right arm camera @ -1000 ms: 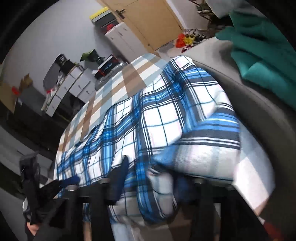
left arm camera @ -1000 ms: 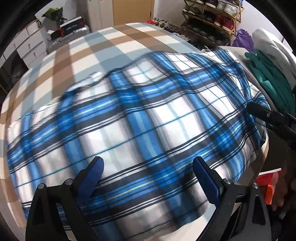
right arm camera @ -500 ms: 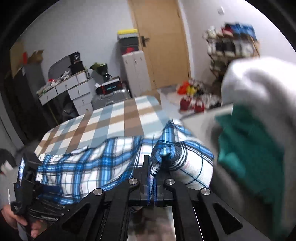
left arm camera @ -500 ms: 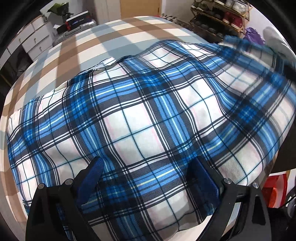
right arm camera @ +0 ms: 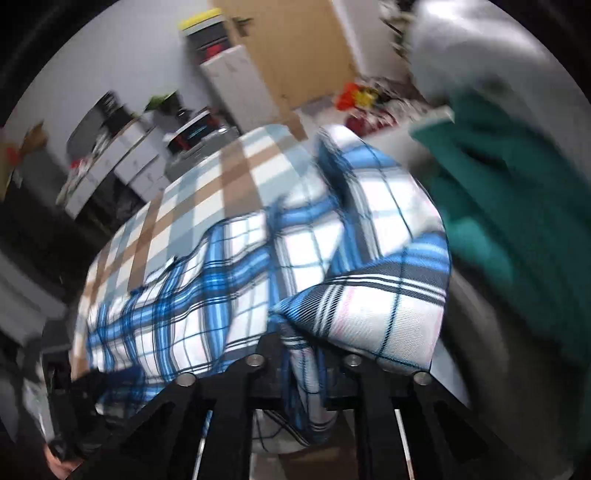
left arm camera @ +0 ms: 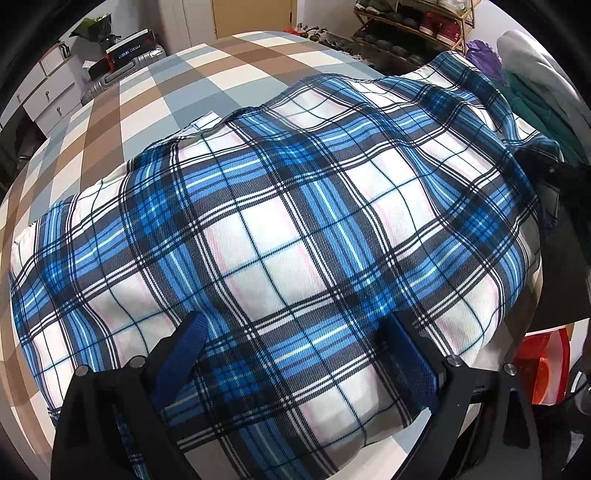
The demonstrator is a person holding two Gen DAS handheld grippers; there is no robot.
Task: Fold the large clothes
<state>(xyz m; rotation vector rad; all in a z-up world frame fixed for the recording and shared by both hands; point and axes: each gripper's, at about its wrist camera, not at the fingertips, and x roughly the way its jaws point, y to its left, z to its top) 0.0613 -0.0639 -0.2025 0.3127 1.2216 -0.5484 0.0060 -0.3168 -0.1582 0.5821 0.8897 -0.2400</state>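
Observation:
A blue, white and black plaid garment (left arm camera: 280,229) lies spread over a checked brown, grey and white table (left arm camera: 155,85). My left gripper (left arm camera: 295,354) is open, its blue-padded fingers (left arm camera: 184,347) resting on the garment's near edge. My right gripper (right arm camera: 303,354) is shut on a fold of the same garment (right arm camera: 354,310) at its right end, with cloth bunched between the jaws. In the left wrist view the right gripper (left arm camera: 546,173) shows at the garment's far right corner. The right wrist view is blurred.
A pile of green (left arm camera: 532,99) and grey (left arm camera: 535,55) clothes lies on the right. A shoe rack (left arm camera: 406,22), a door (right arm camera: 295,51), white drawers (left arm camera: 48,96) and a suitcase (left arm camera: 122,62) stand behind the table. A red object (left arm camera: 543,365) is at the lower right.
My right gripper closed on the garment's right end, lifted it and now swings it back down over the table. The garment lies flatter under my left gripper, which stays open.

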